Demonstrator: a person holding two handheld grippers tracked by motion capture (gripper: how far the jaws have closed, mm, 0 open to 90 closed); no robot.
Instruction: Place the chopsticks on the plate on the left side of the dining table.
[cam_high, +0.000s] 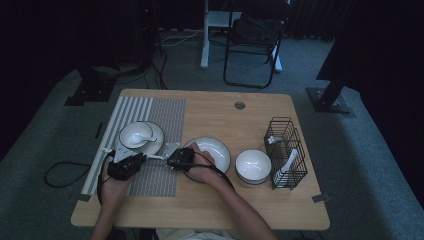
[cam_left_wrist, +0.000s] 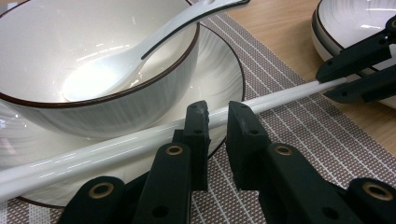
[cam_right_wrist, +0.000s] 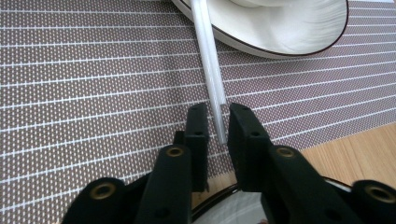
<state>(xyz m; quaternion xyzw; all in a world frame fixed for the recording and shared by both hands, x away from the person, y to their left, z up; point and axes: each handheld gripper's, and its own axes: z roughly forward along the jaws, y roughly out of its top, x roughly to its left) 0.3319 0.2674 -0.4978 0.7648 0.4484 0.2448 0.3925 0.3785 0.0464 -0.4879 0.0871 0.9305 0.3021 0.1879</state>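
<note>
A pair of white chopsticks (cam_high: 156, 157) lies across the brown woven placemat (cam_high: 160, 180), its far part leaning on the rim of a white plate (cam_left_wrist: 224, 79). On that plate stands a white bowl (cam_left_wrist: 46, 37) with a white spoon (cam_left_wrist: 102, 74) in it. My right gripper (cam_right_wrist: 218, 116) is shut on the near end of the chopsticks (cam_right_wrist: 208, 60). My left gripper (cam_left_wrist: 218, 112) hangs just over the chopsticks (cam_left_wrist: 116, 149); they run crosswise beyond its tips. Its jaws stand slightly apart with nothing between them. In the high view the left gripper (cam_high: 142, 159) and right gripper (cam_high: 169, 160) face each other.
A deep white plate (cam_high: 215, 150) sits just right of the placemat, under the right hand. Further right stand another white bowl (cam_high: 253, 166) and a black wire rack (cam_high: 286, 152) holding a white spoon (cam_high: 290, 162). A folding chair stands beyond the table.
</note>
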